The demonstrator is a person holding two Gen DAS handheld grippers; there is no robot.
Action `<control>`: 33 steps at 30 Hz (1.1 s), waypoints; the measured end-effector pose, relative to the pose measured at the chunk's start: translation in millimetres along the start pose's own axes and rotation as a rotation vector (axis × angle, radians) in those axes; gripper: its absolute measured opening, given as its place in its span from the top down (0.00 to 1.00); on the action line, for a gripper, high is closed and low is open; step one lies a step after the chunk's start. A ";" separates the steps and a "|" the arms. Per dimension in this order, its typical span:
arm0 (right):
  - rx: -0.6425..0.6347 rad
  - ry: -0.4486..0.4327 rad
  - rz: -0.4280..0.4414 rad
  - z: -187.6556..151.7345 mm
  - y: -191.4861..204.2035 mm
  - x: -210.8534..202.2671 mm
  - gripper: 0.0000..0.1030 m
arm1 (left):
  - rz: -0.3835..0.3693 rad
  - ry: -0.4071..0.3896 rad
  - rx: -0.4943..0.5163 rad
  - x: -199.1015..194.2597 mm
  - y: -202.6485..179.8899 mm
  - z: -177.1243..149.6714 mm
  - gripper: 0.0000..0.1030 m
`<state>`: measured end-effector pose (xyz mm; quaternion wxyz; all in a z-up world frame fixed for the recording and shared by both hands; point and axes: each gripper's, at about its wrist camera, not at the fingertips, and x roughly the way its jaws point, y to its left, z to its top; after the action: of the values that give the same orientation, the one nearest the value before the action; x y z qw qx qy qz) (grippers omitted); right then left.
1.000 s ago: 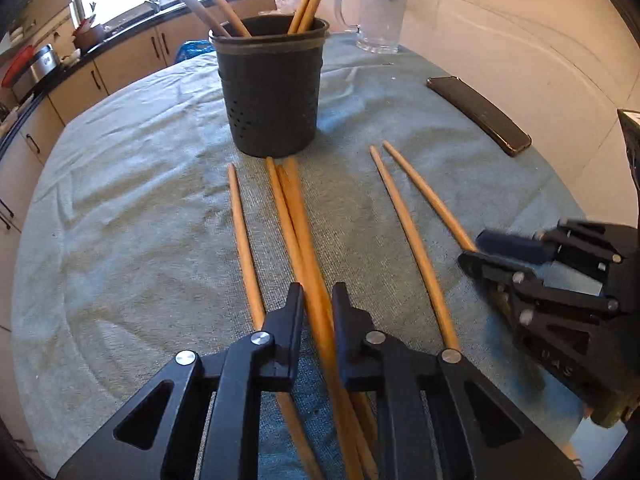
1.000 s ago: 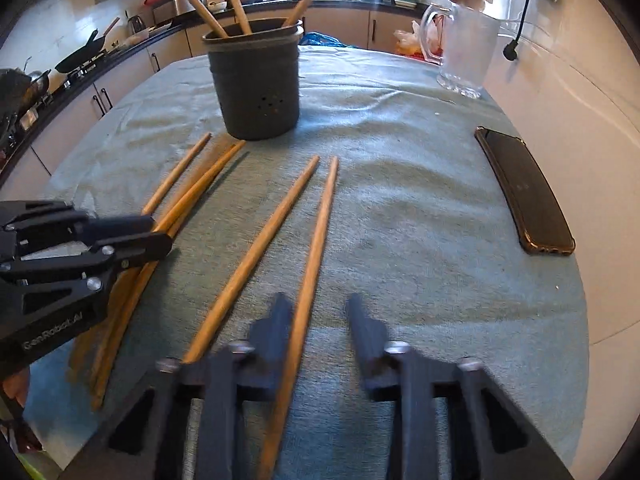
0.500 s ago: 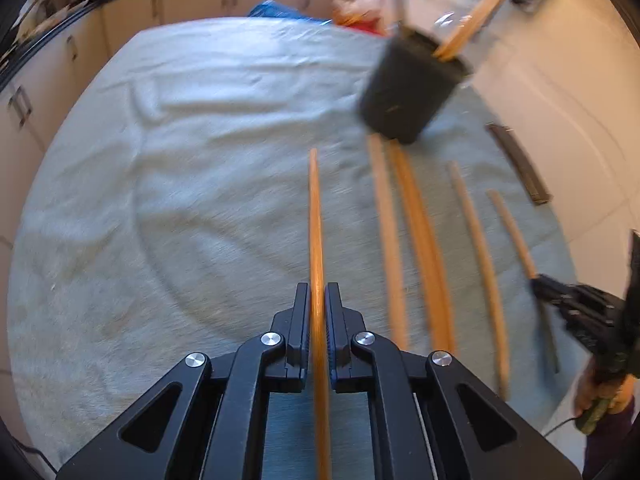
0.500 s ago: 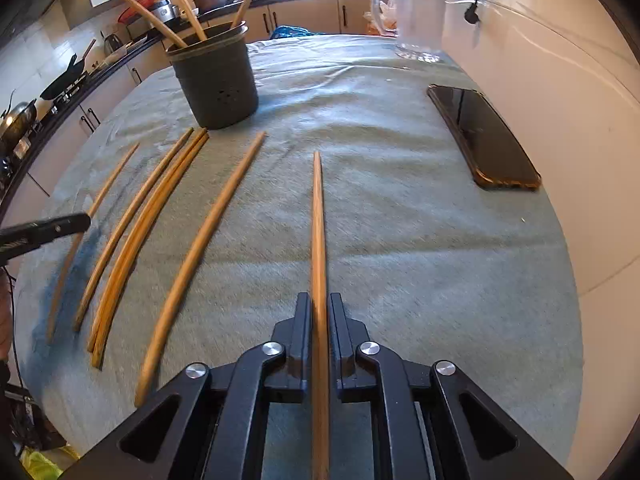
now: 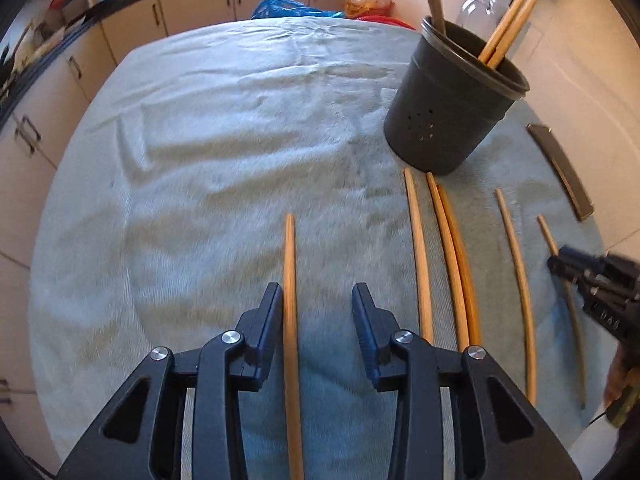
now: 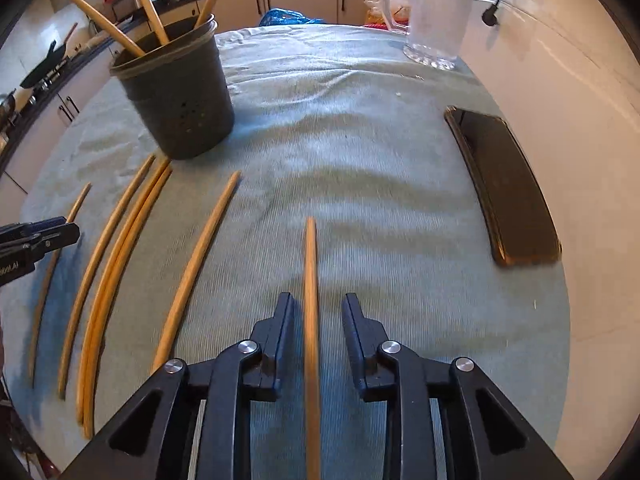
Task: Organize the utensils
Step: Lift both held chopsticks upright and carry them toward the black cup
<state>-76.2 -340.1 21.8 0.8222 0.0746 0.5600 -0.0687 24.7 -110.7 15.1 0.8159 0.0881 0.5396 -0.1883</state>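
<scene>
Six wooden chopsticks are lying on the green cloth (image 6: 360, 152) covering the desk, w/ more standing in the dark holder (image 6: 176, 92). The leftmost chopstick (image 5: 290, 320) is lying between the left gripper (image 5: 318, 308) jaws; jaws have just been opening and are standing apart, left pad just beside the stick, right pad clear of it. The rightmost chopstick (image 6: 311, 320) is lying between the right gripper (image 6: 316, 316) jaws, which have also just been opening and are sitting apart, neither pad pressing on it. Btwn these two, four more sticks are lying in a row: single stick (image 6: 196, 264), close pair (image 6: 116, 272), another single (image 6: 96, 264). Holder is standing just beyond the row's far ends. A phone (image 6: 508, 184) is lying near the cloth's right edge; glass mug (image 6: 436, 12) at far side.
</scene>
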 end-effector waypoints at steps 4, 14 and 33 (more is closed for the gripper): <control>0.003 -0.005 -0.014 6.7 6.1 2.0 0.93 | 0.052 -0.033 0.053 2.6 -8.5 1.9 0.90; 0.055 -0.175 0.086 10.0 -0.2 -50.5 0.94 | 0.012 -0.207 -0.014 -64.5 7.3 -2.7 0.95; 0.004 -0.524 0.068 -42.7 15.2 -200.9 0.94 | -0.019 -0.507 -0.056 -202.7 7.5 -69.9 0.95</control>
<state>-185.0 -310.9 194.2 0.9409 0.0746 0.3251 -0.0588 -101.7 -36.6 171.7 0.9254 0.0105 0.3235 -0.1972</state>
